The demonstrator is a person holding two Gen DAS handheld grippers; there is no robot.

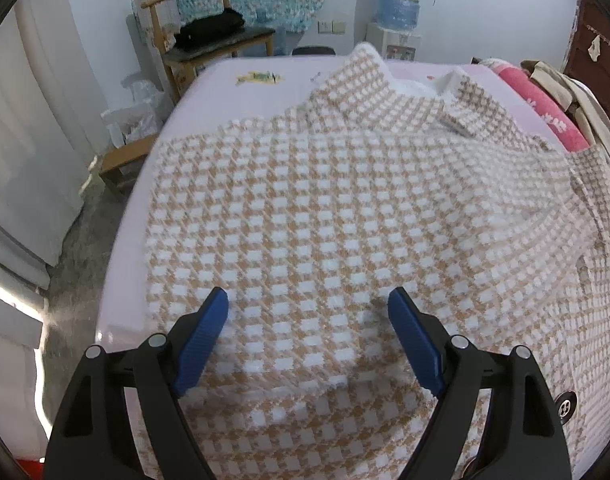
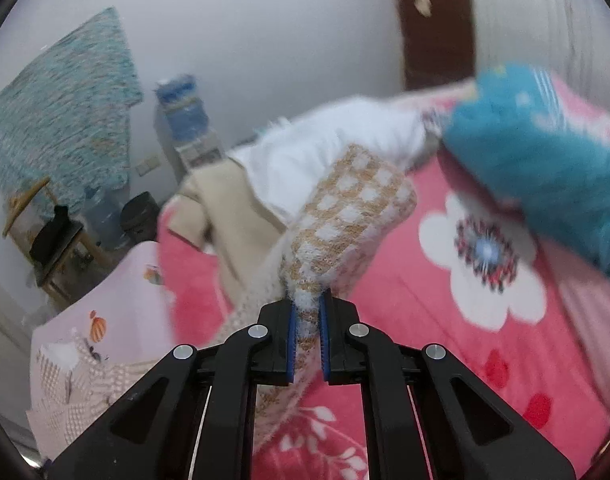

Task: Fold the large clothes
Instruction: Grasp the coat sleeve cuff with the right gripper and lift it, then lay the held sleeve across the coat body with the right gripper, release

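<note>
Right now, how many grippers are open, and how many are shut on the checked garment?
Open: 1, the left gripper, above the checked garment.
Shut on the garment: 1, the right gripper.
Total: 2 grippers.

garment (image 1: 325, 208): spread on the bed (image 1: 233, 80)
chair (image 1: 209, 36): behind the bed, left
water dispenser (image 1: 397, 20): behind the bed, right

Wooden chair (image 1: 209, 36), water dispenser (image 1: 397, 20), pink blanket (image 2: 485, 320).

The black left gripper with blue ribbed pads (image 1: 308, 300) hovers low, its jaws spread wide apart. The black right gripper (image 2: 306, 300) is raised, its jaws clamped on tan-and-white checked fleece (image 2: 341, 212).
</note>
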